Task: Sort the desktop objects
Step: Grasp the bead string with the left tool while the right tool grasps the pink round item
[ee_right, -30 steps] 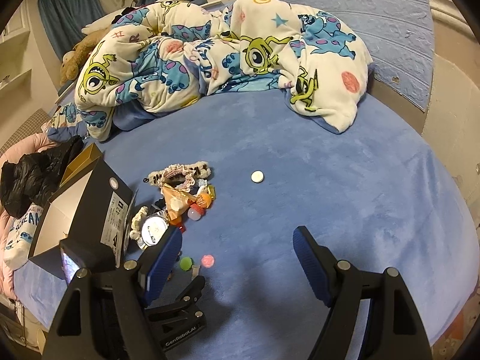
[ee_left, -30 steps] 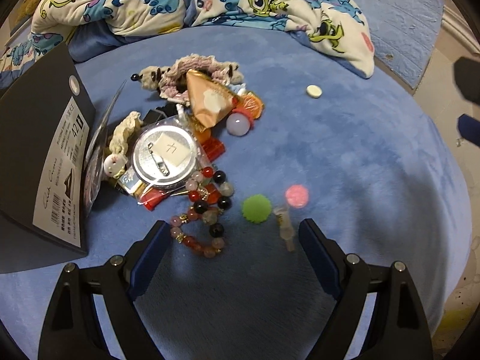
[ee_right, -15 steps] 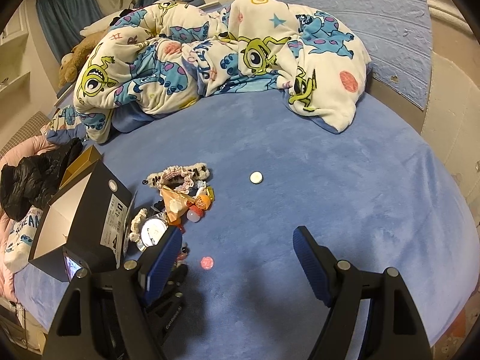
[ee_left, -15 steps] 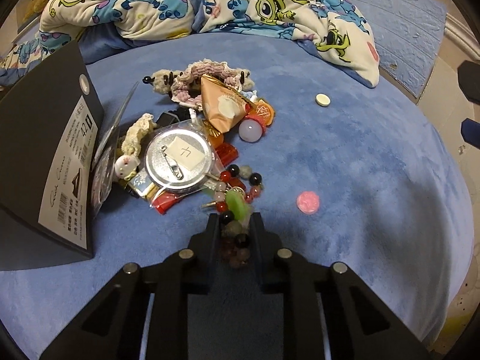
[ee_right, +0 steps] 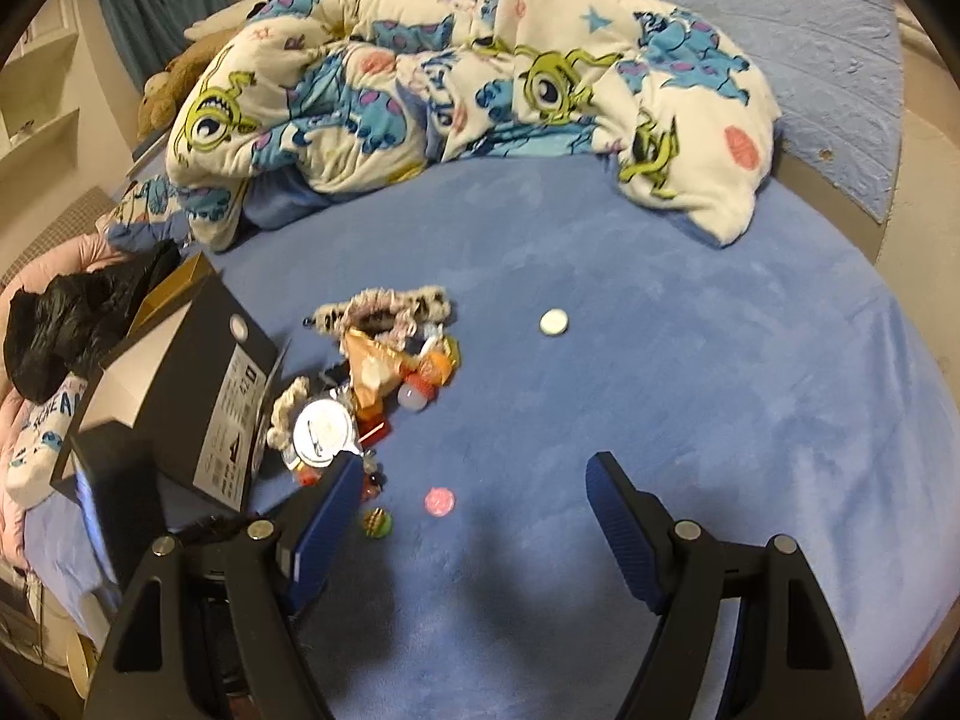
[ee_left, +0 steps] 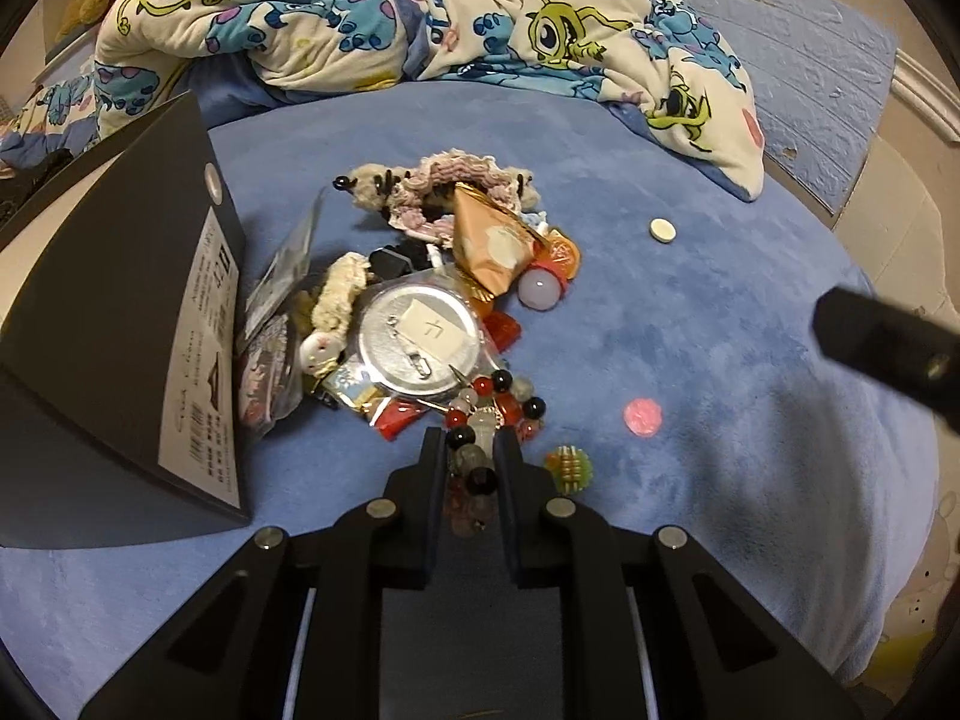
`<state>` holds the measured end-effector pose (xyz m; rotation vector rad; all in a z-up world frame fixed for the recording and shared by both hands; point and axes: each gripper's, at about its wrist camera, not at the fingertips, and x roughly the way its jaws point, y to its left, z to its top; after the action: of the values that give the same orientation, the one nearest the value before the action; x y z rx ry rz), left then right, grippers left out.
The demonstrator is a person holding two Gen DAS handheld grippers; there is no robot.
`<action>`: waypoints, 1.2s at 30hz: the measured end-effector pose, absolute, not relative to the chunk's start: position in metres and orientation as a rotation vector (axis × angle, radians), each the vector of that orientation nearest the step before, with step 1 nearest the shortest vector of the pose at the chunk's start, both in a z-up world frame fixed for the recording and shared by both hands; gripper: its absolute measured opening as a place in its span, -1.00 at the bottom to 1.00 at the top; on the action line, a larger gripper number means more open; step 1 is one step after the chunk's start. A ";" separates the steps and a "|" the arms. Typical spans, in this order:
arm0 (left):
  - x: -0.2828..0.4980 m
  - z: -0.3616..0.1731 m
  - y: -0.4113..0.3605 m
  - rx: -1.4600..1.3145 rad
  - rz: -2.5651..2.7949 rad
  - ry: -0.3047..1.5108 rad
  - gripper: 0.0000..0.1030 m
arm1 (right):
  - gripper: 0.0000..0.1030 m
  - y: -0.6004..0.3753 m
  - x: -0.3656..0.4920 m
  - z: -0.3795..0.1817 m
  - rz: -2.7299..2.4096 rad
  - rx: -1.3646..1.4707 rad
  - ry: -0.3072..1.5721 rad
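A pile of small objects (ee_left: 420, 312) lies on the blue bed cover beside a black shoebox (ee_left: 114, 354). My left gripper (ee_left: 471, 474) is shut on a bead bracelet (ee_left: 486, 420) of red, black and clear beads at the pile's near edge. A green spiky ball (ee_left: 569, 468) lies just right of the fingers, a pink disc (ee_left: 642, 417) further right, a white disc (ee_left: 662, 230) far right. My right gripper (ee_right: 474, 516) is open and empty above the cover, right of the pile (ee_right: 372, 384); the pink disc (ee_right: 439, 502) lies between its fingers.
A silver round tin (ee_left: 420, 342), orange wrapper (ee_left: 489, 246), crocheted scrunchies (ee_left: 438, 192) and pale ball (ee_left: 538, 291) are in the pile. A cartoon-print blanket (ee_left: 420, 18) is bunched at the back. The open shoebox (ee_right: 174, 384) stands left.
My left gripper closed on the bead bracelet and drew it back from the pile; the green ball now lies free to its right. The right gripper has shifted closer.
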<state>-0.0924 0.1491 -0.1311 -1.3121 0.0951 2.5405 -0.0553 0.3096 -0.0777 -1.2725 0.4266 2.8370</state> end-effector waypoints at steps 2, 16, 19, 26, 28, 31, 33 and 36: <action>-0.092 -0.131 0.146 -1.309 2.539 0.087 -0.68 | 0.53 0.307 -0.058 -0.084 2.838 -1.286 0.424; -0.081 -0.115 0.126 -1.261 2.558 0.086 -0.68 | 0.53 0.286 -0.074 -0.130 2.839 -1.371 0.355; -0.081 -0.116 0.121 -1.272 2.563 0.070 -0.68 | 0.53 0.277 -0.081 -0.141 2.825 -1.415 0.312; -0.081 -0.123 0.119 -1.297 2.550 0.066 -0.68 | 0.53 0.270 -0.089 -0.154 2.810 -1.396 0.244; -0.081 -0.124 0.119 -1.301 2.548 0.063 -0.68 | 0.23 0.264 -0.089 -0.158 2.792 -1.379 0.165; -0.081 -0.123 0.120 -1.298 2.546 0.064 -0.68 | -0.56 0.262 -0.088 -0.158 2.755 -1.355 0.089; -0.080 -0.123 0.121 -1.297 2.543 0.069 -0.68 | -0.64 0.271 -0.087 -0.158 2.739 -1.349 0.159; -0.080 -0.121 0.122 -1.292 2.542 0.068 -0.68 | -0.65 0.273 -0.086 -0.156 2.745 -1.350 0.177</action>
<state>-0.0805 0.1217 -0.1215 -1.2918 0.0680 2.5420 -0.0865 0.2731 -0.1557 -1.3504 0.1773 2.7445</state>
